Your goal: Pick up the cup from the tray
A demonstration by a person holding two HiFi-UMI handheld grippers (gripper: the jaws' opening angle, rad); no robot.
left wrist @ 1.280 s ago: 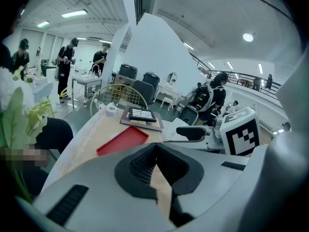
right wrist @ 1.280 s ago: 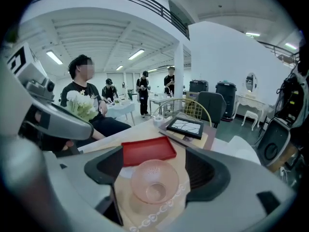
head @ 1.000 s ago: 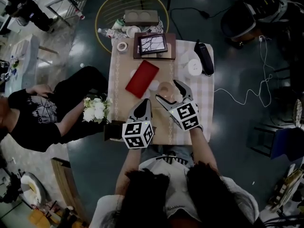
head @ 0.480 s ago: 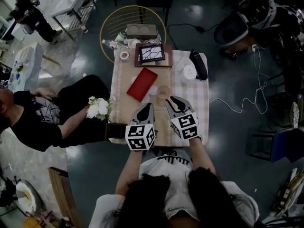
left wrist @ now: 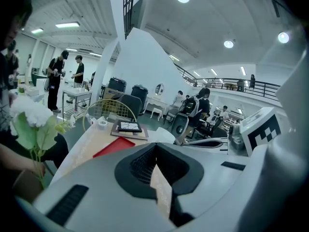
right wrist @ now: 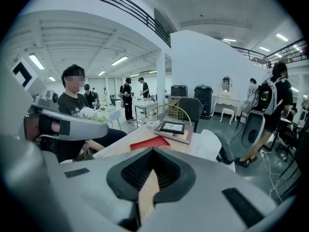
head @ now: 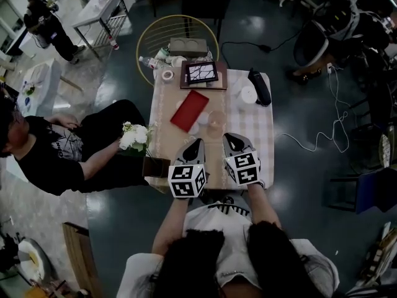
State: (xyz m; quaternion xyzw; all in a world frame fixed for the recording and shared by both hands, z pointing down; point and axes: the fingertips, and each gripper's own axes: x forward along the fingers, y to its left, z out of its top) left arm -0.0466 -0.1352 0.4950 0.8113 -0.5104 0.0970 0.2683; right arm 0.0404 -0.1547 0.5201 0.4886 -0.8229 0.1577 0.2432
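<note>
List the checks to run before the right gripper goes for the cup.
1. Right gripper jaws apart: not ok, they are shut with nothing between them.
2. Cup in view ahead of the right gripper: ok.
3. Path from right gripper to cup free: ok, nothing shows between them.
4. Cup clear of the red tray: ok, it seems to stand beside the tray's right edge.
5. Left gripper out of the way: ok, shut, empty, left of the right gripper.
</note>
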